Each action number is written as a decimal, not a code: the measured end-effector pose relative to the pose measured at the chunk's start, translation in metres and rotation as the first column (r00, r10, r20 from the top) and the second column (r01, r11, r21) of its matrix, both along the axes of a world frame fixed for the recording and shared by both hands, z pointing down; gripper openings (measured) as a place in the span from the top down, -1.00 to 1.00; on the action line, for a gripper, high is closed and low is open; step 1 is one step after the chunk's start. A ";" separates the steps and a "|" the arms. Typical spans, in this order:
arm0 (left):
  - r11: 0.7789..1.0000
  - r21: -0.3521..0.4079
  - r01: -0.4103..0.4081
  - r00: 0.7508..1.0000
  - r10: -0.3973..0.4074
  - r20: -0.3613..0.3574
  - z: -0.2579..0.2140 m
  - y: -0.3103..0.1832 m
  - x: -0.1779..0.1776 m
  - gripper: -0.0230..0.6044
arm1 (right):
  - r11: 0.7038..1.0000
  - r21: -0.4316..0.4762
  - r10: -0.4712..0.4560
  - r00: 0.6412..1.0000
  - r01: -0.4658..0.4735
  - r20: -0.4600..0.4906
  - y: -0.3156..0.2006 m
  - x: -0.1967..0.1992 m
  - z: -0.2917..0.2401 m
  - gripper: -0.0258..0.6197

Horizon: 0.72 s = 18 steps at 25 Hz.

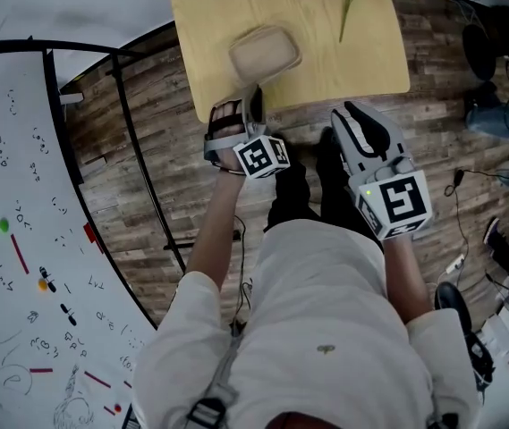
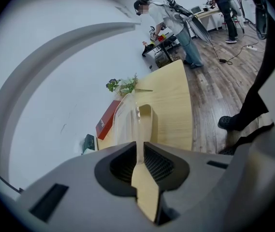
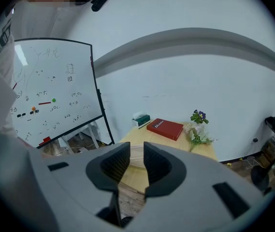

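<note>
Jaws of left gripper [image 1: 255, 101] closed on rim of clear container [image 1: 265, 54], upper centre on table [image 1: 361, 52] | right gripper [image 1: 351, 114] centre right, jaws slightly apart, empty.

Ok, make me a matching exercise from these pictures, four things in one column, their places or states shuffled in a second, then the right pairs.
Things:
1. translucent rounded plastic container
2. red hardcover book
3. sprig of small flowers
4. right gripper

Places or states:
A. jaws apart, nothing between them
B. flat at the far edge of the light wooden table, beside a green tissue box
C. rim pinched in the shut left gripper
D. on the table, right of the book

Pairs: 1-C, 2-B, 3-D, 4-A
</note>
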<state>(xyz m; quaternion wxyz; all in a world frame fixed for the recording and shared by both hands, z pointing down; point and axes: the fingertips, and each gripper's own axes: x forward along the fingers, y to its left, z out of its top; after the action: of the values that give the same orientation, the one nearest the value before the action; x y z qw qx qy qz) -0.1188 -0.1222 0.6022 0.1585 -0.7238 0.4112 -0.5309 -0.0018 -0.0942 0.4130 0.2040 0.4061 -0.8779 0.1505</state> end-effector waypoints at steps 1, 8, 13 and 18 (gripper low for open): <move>1.000 0.003 0.002 1.000 -0.002 -0.002 -0.003 0.000 0.000 0.77 | 1.000 0.003 -0.001 1.000 0.001 0.000 0.000 0.001 -0.002 0.64; 0.999 0.019 0.038 0.999 -0.037 -0.021 -0.026 0.003 0.005 0.77 | 0.999 0.028 -0.021 1.000 0.021 -0.002 -0.002 0.011 -0.011 0.64; 0.996 0.037 0.079 0.996 -0.077 -0.051 -0.049 0.010 0.014 0.78 | 0.998 0.031 -0.046 0.999 0.045 0.018 0.001 0.022 -0.016 0.64; 0.990 0.054 0.131 0.989 -0.127 -0.082 -0.071 0.018 0.025 0.78 | 0.996 0.042 -0.079 0.996 0.078 0.031 0.007 0.033 -0.022 0.64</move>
<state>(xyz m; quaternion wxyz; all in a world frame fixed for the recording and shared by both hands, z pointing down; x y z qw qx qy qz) -0.0941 -0.1040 0.5316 0.1289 -0.7110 0.4787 -0.4986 0.0315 -0.0873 0.3905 0.1869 0.3730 -0.8993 0.1311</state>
